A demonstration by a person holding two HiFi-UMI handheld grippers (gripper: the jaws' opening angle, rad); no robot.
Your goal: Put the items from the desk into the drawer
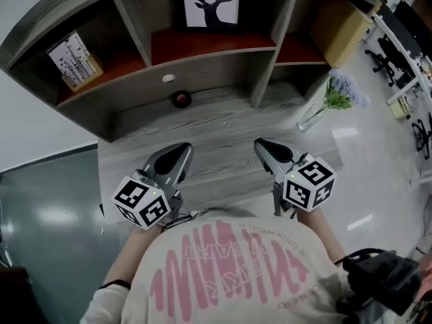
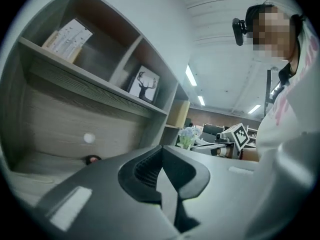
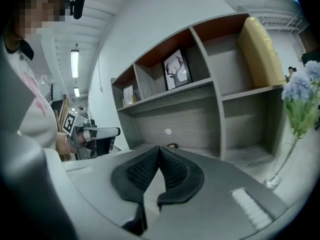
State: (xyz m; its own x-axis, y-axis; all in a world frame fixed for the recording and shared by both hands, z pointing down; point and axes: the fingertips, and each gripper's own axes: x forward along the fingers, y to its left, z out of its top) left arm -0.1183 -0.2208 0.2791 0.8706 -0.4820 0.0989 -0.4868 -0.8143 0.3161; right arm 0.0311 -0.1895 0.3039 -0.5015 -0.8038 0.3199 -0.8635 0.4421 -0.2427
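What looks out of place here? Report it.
Nothing stands out: no spill or damage. The vase stands at the right of the desk, the deer picture in its shelf compartment, a small dark round thing at the back.

Left gripper [image 2: 161,150] jaws closed tip to tip. Ahead: shelf unit [image 2: 100,91] with deer picture [image 2: 146,85] (small dark round object [image 2: 92,159] on desk [image 2: 30,176] below).

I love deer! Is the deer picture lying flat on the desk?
No, the deer picture stands upright in the middle upper compartment of the shelf, above the desk.
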